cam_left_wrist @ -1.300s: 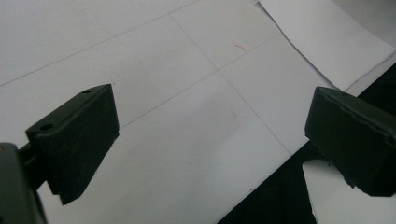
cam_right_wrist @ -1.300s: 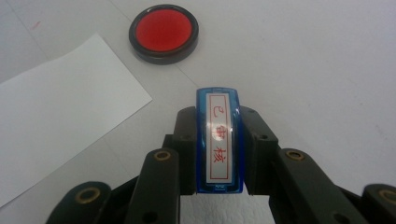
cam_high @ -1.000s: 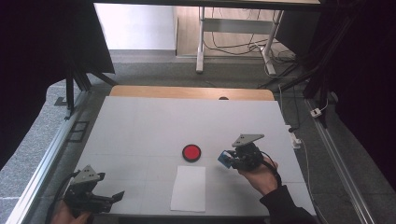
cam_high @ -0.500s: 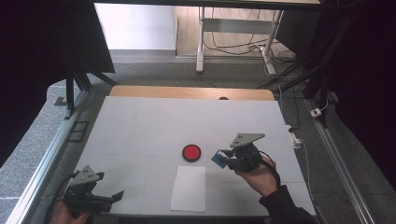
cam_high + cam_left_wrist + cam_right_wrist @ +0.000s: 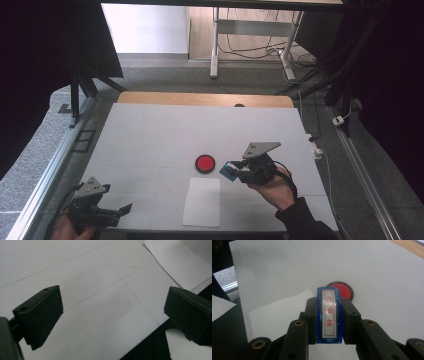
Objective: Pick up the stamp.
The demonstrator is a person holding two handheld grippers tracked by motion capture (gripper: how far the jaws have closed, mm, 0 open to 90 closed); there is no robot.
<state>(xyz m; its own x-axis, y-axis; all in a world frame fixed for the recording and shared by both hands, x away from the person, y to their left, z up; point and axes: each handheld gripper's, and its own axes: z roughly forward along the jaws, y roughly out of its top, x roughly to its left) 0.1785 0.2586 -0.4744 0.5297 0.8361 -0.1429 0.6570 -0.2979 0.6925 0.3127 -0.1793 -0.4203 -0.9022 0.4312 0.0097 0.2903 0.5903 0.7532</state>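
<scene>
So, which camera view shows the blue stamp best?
The right gripper view: the blue stamp sits close up between the right gripper jaws, its red-lettered label readable. The high view shows it as a small blue shape beside the red ink pad.

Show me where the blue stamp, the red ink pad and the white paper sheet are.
blue stamp (image 5: 329,315), right gripper view, on its label with red characters.
red ink pad (image 5: 205,162), high view, on its red middle.
white paper sheet (image 5: 201,202), high view, on its middle.
</scene>
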